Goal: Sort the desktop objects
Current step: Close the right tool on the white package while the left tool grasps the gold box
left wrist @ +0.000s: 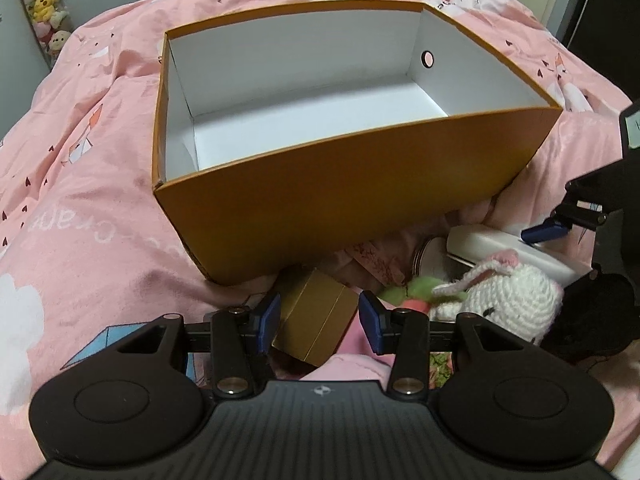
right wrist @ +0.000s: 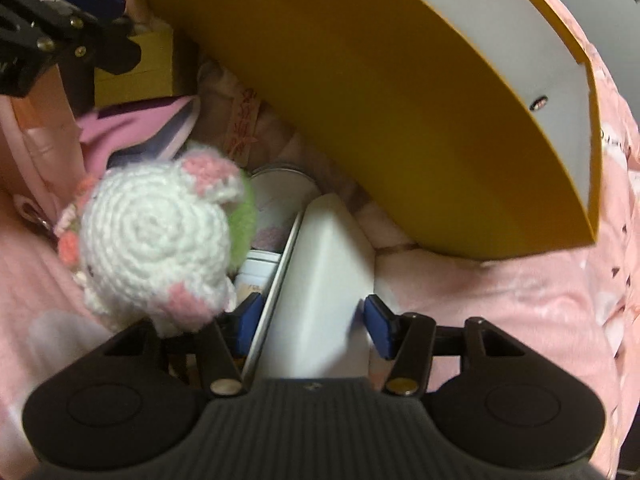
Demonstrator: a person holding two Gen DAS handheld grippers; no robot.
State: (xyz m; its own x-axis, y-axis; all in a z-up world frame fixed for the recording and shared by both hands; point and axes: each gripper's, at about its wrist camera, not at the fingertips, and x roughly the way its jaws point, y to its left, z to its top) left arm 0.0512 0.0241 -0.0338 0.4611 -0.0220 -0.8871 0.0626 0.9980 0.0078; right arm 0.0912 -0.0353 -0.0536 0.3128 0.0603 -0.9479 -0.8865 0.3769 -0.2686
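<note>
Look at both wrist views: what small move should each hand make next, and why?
Probably close both sets of jaws. The left gripper straddles the small gold cardboard box, with a gap at its right pad. The right gripper straddles the white plastic case, apparently not yet pinched. The big orange cardboard box with its white interior stands empty just beyond, ready for both.

The orange box (left wrist: 360, 200) hid part of the round tin (left wrist: 430, 258) behind its near wall. The crocheted rabbit (right wrist: 156, 240) was blurred and covered a white jar (right wrist: 260, 272). The white case (right wrist: 324, 300) ran beneath the gripper body.
</note>
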